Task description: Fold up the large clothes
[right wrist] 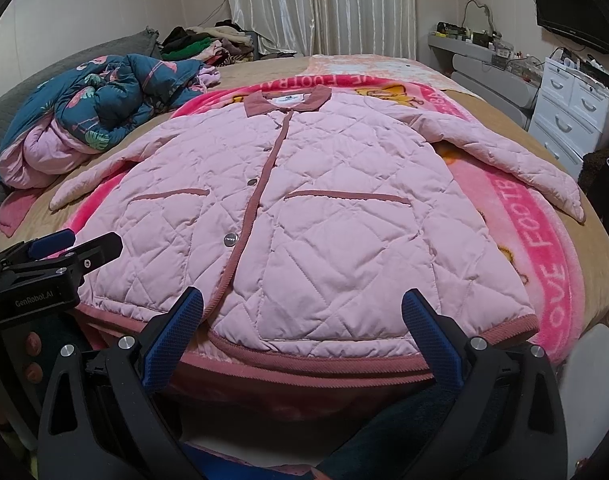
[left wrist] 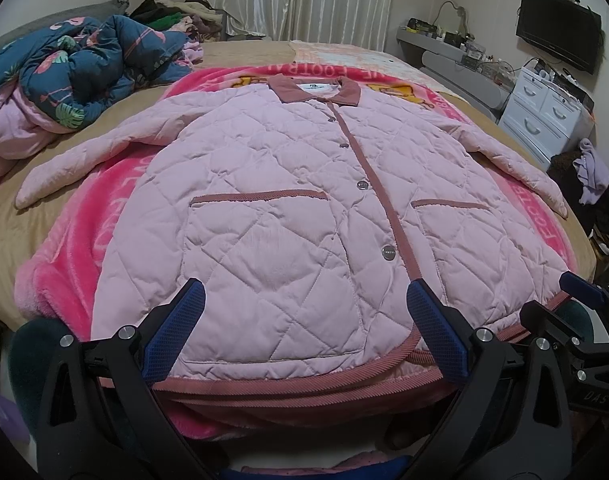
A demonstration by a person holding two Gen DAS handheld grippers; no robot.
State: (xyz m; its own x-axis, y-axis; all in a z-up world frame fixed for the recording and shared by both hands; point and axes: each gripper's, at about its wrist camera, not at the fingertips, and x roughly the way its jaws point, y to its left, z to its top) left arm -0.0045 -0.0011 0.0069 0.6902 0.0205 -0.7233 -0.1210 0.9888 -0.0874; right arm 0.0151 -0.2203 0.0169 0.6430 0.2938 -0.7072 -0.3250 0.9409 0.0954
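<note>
Both grippers, left (left wrist: pixel 304 320) and right (right wrist: pixel 302 320), hover with jaws apart at the hem of the pale pink quilted jacket (left wrist: pixel 288 200), spread flat on the bright pink fleece blanket (right wrist: pixel 544 240) (buttoned, sleeves out). Pinch trim, fold evenly.

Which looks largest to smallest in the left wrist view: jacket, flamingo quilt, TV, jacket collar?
1. Jacket
2. Flamingo quilt
3. TV and collar look alike in size; the TV is farther away, so I won't rank them.
</note>
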